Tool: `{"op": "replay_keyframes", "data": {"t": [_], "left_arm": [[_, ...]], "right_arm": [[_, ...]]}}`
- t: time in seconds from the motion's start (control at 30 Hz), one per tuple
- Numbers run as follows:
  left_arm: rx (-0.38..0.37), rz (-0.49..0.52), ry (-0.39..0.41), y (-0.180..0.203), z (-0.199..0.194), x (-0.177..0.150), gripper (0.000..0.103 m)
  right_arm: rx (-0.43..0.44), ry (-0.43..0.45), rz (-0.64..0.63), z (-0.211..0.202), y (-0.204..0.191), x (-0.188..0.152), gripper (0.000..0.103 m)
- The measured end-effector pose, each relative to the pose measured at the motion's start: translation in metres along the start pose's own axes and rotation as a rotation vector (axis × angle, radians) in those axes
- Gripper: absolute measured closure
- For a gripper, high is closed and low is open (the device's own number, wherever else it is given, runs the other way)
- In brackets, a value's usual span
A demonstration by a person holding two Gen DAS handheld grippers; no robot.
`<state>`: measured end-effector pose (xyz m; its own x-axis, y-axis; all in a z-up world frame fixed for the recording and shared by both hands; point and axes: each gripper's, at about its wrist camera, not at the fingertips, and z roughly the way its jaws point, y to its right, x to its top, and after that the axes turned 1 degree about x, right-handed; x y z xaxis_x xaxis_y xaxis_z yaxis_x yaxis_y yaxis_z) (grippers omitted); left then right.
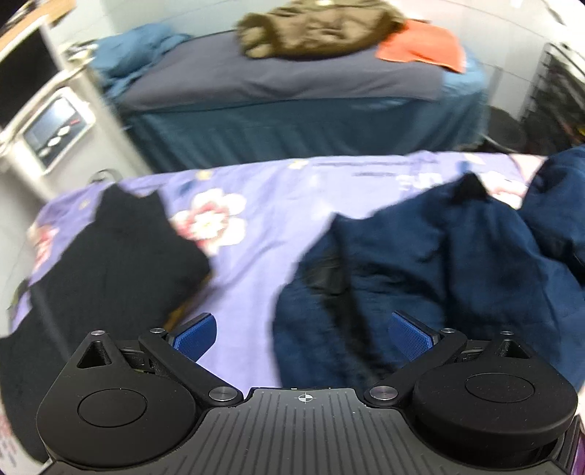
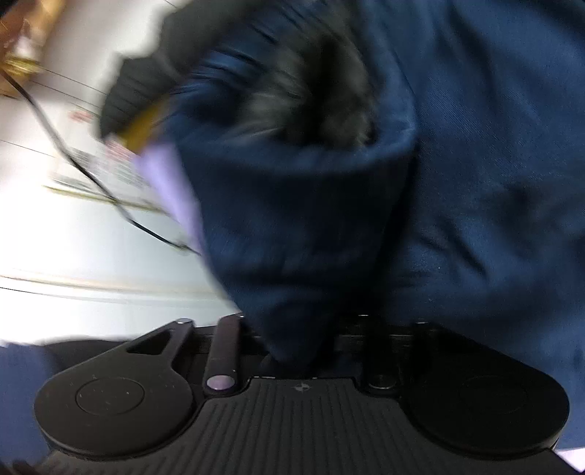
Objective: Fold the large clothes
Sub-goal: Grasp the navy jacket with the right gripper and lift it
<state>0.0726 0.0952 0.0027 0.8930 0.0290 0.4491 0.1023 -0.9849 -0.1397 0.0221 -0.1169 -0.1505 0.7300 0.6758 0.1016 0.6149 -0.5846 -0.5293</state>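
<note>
A navy blue garment lies crumpled on the right of a purple flowered sheet. A black garment lies flat on the left. My left gripper is open and empty, its blue pads above the sheet between the two garments. In the right wrist view the navy garment fills the frame, bunched with a dark fuzzy lining showing. My right gripper is shut on a fold of the navy garment; its fingertips are hidden by the cloth.
A second bed with a dark blue cover stands behind, with an olive garment and an orange cloth on it. A grey machine with a panel is at the left. A dark rack stands at the right.
</note>
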Motion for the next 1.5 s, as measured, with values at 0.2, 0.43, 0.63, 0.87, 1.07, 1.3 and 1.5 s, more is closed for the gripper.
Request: {"op": "replay_keyframes", "data": {"t": [0.2, 0.43, 0.63, 0.87, 1.07, 1.3, 1.5], "left_arm": [[-0.049, 0.048, -0.058, 0.038, 0.03, -0.016, 0.0], [-0.05, 0.114, -0.038, 0.051, 0.034, -0.041, 0.0], [-0.017, 0.105, -0.023, 0.05, 0.026, -0.047, 0.0], [0.012, 0.047, -0.052, 0.033, 0.018, -0.067, 0.0], [0.011, 0.095, -0.028, 0.035, 0.013, -0.06, 0.0], [-0.093, 0.201, 0.192, 0.076, -0.02, 0.023, 0.0], [-0.219, 0.373, 0.216, 0.154, -0.003, 0.082, 0.0]], "right_arm": [[-0.11, 0.196, -0.056, -0.069, -0.024, -0.031, 0.025], [-0.357, 0.666, 0.101, -0.217, -0.015, -0.062, 0.002], [-0.598, 0.807, 0.299, -0.282, 0.058, -0.034, 0.001], [-0.646, 0.642, 0.457, -0.217, 0.124, 0.038, 0.015], [-0.614, 0.662, 0.477, -0.184, 0.116, 0.012, 0.074], [-0.534, 0.57, 0.27, -0.141, 0.059, -0.094, 0.087], [-0.376, 0.417, 0.3, -0.099, 0.032, -0.168, 0.089]]}}
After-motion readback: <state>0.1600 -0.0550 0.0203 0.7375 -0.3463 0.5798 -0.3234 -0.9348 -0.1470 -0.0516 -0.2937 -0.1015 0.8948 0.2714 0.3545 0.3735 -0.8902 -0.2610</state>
